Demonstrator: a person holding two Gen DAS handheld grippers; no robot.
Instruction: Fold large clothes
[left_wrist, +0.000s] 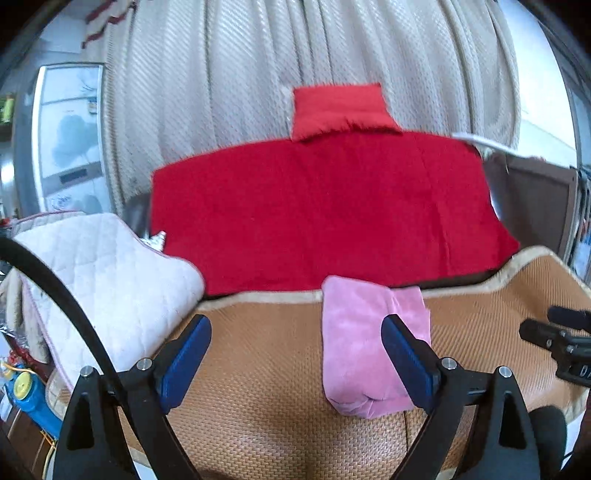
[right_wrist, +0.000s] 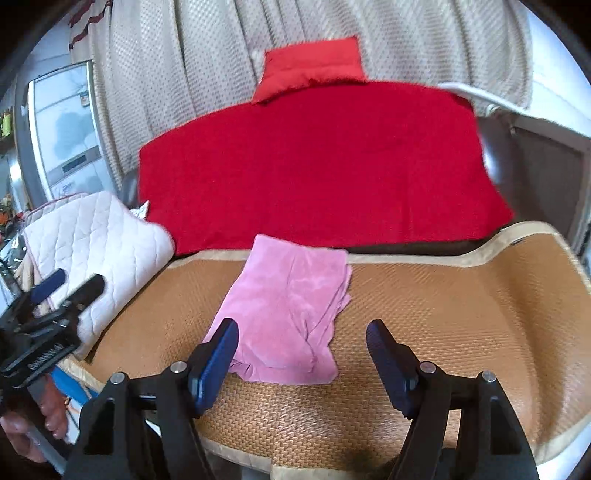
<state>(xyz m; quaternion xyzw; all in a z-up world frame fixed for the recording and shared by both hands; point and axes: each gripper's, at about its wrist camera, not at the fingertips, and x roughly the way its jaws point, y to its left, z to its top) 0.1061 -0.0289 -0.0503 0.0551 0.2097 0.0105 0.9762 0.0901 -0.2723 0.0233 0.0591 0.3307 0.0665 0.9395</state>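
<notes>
Lying folded into a compact bundle on the woven mat (right_wrist: 424, 306), the pink garment (right_wrist: 291, 314) sits at the mat's far-middle, its far edge touching the red blanket (right_wrist: 314, 166) behind it. Both tools hang above the near part of the mat with nothing between their blue pads: the left tool (left_wrist: 295, 362) has its jaws wide apart, and the right tool (right_wrist: 301, 365) also stands apart, clear of the cloth. The fold looks finished and the piece released, so the step in hand seems to be pulling away from it. The next move likely calls for setting the bundle aside or fetching another garment; none shows on the mat. A white quilted cover (left_wrist: 110, 280) lies folded at the left edge. No container is visible, so nothing can be said of contents.
</notes>
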